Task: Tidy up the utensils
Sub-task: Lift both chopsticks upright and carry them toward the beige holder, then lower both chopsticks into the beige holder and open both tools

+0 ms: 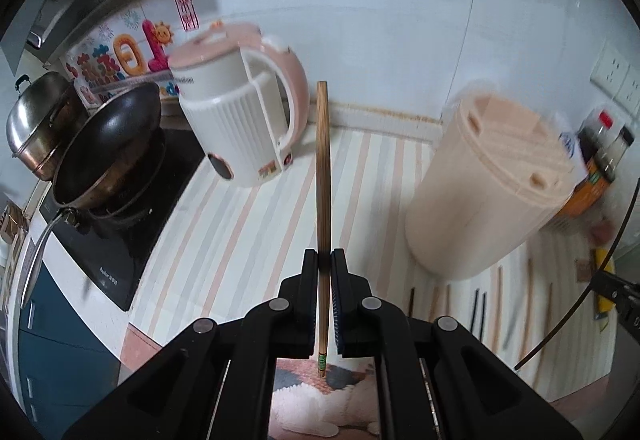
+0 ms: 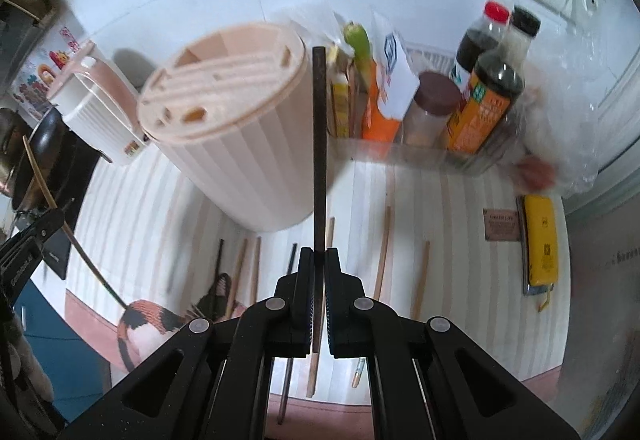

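Your left gripper (image 1: 324, 260) is clenched on a light wooden chopstick (image 1: 322, 176), which stands above the striped counter (image 1: 248, 224) left of the beige utensil holder (image 1: 492, 180). Your right gripper (image 2: 319, 256) is clenched on a dark chopstick (image 2: 319, 144), just right of that holder (image 2: 236, 144). Only the left wrist view shows the black wok (image 1: 108, 144) and steel pot (image 1: 36, 116) far left of the holder. Only the right wrist view shows the loose chopsticks (image 2: 382, 252) clearly, lying on the counter in front of the holder, and the sauce bottles (image 2: 486, 96) to its right.
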A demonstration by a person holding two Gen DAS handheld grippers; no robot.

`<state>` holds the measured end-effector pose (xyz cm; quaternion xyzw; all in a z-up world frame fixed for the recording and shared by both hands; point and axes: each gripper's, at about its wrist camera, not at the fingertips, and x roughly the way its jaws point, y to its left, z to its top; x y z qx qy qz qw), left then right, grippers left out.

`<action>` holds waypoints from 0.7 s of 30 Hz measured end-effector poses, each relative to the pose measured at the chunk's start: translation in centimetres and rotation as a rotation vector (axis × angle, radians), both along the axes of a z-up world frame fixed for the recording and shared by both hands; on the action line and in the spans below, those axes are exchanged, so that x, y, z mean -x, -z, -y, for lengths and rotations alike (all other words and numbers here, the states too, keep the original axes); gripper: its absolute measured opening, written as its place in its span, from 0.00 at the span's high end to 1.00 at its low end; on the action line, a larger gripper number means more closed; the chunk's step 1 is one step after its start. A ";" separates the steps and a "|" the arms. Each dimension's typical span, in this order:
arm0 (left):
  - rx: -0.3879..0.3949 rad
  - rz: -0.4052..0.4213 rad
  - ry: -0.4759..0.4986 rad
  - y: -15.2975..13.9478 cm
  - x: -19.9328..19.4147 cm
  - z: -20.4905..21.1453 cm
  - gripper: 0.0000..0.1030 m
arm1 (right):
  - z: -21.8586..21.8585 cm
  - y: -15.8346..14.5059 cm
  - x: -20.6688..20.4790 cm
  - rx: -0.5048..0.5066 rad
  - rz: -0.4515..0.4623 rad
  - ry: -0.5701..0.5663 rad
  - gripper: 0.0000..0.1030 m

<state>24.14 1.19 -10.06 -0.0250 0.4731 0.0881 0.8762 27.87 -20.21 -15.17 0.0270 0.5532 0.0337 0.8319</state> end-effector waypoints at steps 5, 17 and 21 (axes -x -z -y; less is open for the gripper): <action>0.082 0.063 -0.006 -4.5 -0.3 0.0 0.96 | -0.2 -4.2 -0.4 -0.033 0.048 -0.026 0.95; 0.240 0.231 0.056 -15.5 -3.7 1.5 0.96 | 0.6 -15.6 -5.0 -0.091 0.227 -0.038 0.95; 0.278 0.270 0.073 -17.4 -6.3 2.4 0.96 | 1.0 -18.2 -7.7 -0.114 0.301 -0.001 0.95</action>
